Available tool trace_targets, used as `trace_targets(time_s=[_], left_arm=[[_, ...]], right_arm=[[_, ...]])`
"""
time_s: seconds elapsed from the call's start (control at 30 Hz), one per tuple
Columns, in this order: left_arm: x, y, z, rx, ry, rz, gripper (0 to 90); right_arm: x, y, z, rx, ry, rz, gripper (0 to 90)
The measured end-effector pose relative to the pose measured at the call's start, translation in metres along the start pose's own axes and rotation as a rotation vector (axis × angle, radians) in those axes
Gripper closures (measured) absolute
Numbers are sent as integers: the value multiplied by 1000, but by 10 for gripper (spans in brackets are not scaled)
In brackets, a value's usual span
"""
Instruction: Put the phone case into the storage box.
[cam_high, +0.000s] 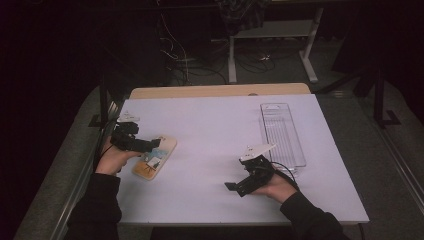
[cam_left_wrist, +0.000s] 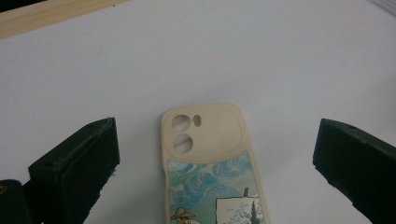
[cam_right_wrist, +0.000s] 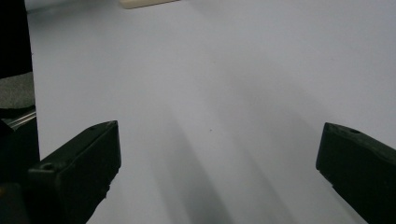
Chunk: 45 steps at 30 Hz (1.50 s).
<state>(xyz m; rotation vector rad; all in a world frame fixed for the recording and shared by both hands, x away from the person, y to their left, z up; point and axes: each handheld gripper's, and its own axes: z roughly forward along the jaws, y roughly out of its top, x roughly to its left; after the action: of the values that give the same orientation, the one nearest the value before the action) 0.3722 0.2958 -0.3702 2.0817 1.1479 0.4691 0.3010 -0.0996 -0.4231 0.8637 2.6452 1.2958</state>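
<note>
My left tool (cam_high: 156, 141) hangs wide open over the phone case (cam_high: 154, 158) at the bench's (cam_high: 215, 130) nine o'clock; it lies flat, so I risk skidding it. Right tool (cam_high: 231, 186) open, empty.

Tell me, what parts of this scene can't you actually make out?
- Phone case: its lower end is cut off by the bottom edge of the left gripper view; in the high view the left gripper covers part of it.
- Clear tray: its near end sits behind the right gripper.
</note>
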Motion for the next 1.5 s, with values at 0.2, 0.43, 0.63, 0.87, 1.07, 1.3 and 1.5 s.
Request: trace_targets(time_s=[0.2, 0.43, 0.63, 0.87, 1.07, 1.3, 1.5], left_arm=[[-2, -4, 1, 10, -1, -1, 3], [-4, -10, 1, 16, -6, 0, 4], [-6, -14, 2, 13, -8, 2, 3], [-9, -22, 4, 29, -4, 6, 4], [-9, -29, 4, 24, -4, -10, 3], [-8, -37, 6, 38, -2, -15, 3], [-6, -42, 11, 51, 0, -56, 3]], right_arm=[[0, 0, 0, 0, -1, -1, 0], [0, 0, 0, 1, -2, -2, 0], [0, 0, 0, 0, -2, -1, 0], [0, 0, 0, 0, 0, 0, 0], [0, 0, -1, 0, 1, -1, 0], [1, 0, 0, 3, 2, -2, 0], [2, 0, 1, 4, 3, -1, 0]])
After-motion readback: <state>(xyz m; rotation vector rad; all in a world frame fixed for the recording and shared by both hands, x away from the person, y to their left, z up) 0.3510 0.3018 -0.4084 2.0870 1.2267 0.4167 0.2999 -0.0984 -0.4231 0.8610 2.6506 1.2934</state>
